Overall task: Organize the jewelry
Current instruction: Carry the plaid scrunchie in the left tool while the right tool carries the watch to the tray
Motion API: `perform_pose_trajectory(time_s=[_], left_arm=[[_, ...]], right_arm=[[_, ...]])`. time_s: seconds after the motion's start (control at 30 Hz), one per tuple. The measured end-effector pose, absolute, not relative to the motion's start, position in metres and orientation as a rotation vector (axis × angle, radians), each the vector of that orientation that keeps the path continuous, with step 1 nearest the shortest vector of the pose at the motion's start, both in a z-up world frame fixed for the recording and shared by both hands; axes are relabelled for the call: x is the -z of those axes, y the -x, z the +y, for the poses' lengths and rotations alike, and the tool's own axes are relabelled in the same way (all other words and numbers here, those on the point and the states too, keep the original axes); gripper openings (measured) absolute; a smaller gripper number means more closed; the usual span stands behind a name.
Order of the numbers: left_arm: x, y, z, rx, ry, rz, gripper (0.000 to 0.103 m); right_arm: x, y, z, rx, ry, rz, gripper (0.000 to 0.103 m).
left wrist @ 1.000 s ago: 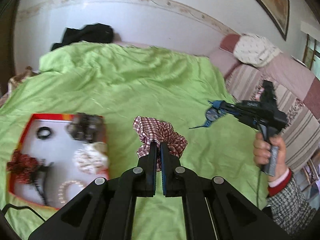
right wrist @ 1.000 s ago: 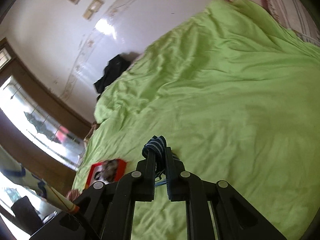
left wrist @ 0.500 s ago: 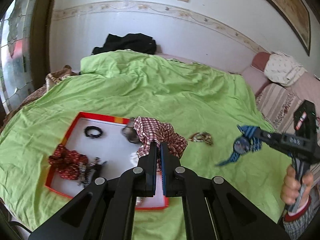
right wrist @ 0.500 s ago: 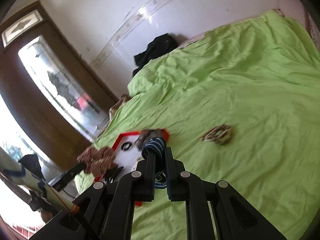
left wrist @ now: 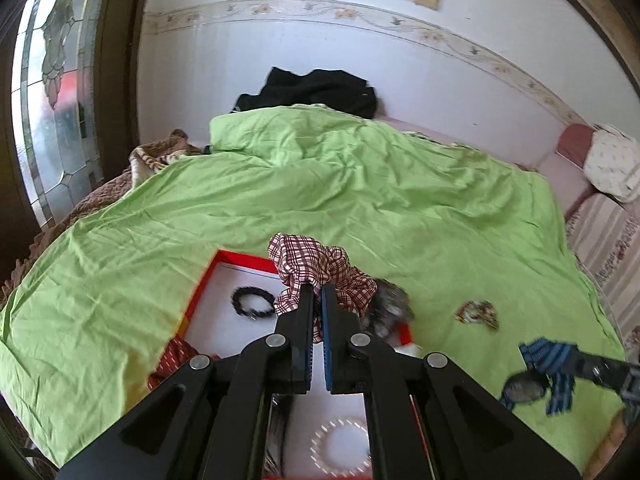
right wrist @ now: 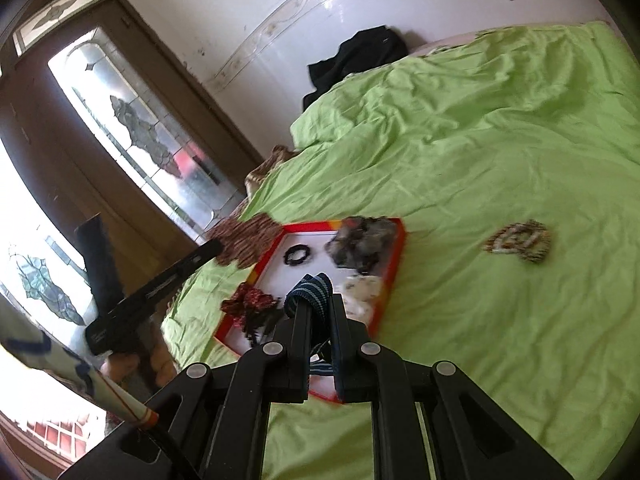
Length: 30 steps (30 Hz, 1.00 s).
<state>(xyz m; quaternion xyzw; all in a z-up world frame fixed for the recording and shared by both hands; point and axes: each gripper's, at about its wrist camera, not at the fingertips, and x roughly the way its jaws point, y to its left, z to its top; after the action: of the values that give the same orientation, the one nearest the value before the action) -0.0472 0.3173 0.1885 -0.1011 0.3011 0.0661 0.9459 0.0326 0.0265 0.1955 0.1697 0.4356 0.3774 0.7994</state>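
Tray partly filled; left tongs grip plaid scrunchie, right tongs grip striped band, one scrunchie left on bed.

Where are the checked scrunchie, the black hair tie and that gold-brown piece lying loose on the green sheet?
checked scrunchie (left wrist: pixel 316 264), left wrist view, on its bunched fabric
black hair tie (left wrist: pixel 253 301), left wrist view, on its ring
gold-brown piece (right wrist: pixel 520 241), right wrist view, on its middle

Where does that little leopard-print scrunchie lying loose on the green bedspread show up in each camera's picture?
Left wrist view: leopard-print scrunchie lies right of centre on the green bedspread, just right of the red-rimmed tray.
Right wrist view: the scrunchie lies right of centre, again right of the tray.
Shared landmark: the black bracelet inside the tray.
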Motion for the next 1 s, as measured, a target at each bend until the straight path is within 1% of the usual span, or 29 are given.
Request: perform_pose_trajectory(time_s=[0.3, 0.43, 0.57, 0.77, 1.0], left_arm=[[-0.154, 0.026, 0.366, -0.155, 0.3, 0.664, 0.003], [-0.128, 0.012, 0.395, -0.183, 0.345, 0.727, 0.003], [-0.104, -0.001, 0.418, -0.194, 0.411, 0.787, 0.003], [-0.094, -0.008, 0.423, -0.239, 0.379, 0.815, 0.003], [-0.082, -0.012, 0.428, -0.289, 0.363, 0.855, 0.003]], right_arm=[[-0.188, -0.05, 0.112, -0.88, -0.305, 0.986, 0.009], [-0.172, -0.063, 0.148, -0.887, -0.29, 1.027, 0.01], [-0.145, -0.076, 0.174, -0.868, -0.284, 1.089, 0.01], [-0.111, -0.088, 0.184, -0.8, -0.245, 1.149, 0.01], [-0.099, -0.096, 0.183, -0.735, -0.183, 1.153, 0.01]])
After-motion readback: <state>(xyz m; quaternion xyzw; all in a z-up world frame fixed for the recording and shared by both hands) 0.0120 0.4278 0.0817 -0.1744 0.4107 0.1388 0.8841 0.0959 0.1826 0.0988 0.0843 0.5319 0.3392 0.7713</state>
